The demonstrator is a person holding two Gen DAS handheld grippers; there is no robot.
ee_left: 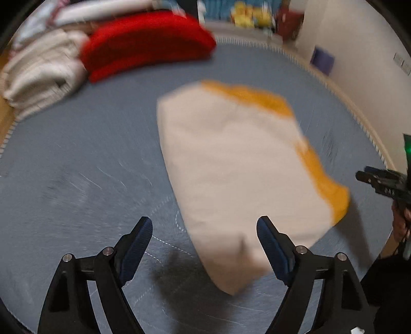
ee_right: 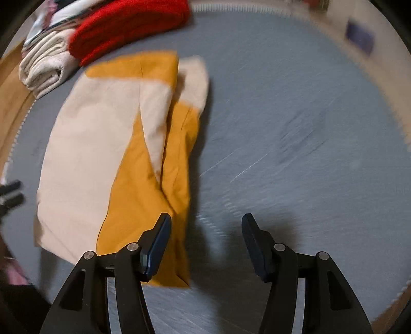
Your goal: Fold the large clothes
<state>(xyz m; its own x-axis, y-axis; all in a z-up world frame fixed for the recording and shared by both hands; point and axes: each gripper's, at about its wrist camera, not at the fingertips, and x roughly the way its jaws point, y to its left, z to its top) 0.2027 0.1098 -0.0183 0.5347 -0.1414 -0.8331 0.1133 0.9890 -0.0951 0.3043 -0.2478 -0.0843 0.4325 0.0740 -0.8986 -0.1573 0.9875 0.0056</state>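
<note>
A cream and mustard-yellow garment point(ee_left: 231, 164) lies folded into a rough rectangle on the grey-blue mat point(ee_left: 77, 154). In the right wrist view the garment point(ee_right: 115, 159) lies left of centre, yellow part on its right side. My left gripper point(ee_left: 204, 226) is open and empty above the garment's near corner. My right gripper point(ee_right: 206, 223) is open and empty, just right of the garment's near yellow edge. The right gripper also shows at the right edge of the left wrist view point(ee_left: 385, 182). The left gripper shows at the left edge of the right wrist view point(ee_right: 11, 195). Both views are motion-blurred.
A folded red garment point(ee_left: 146, 43) and a folded white knit garment point(ee_left: 41, 77) lie at the mat's far left. Colourful items point(ee_left: 251, 12) stand beyond the far edge. A pale wall point(ee_left: 359, 64) runs along the right. Wooden floor point(ee_right: 10, 102) borders the mat.
</note>
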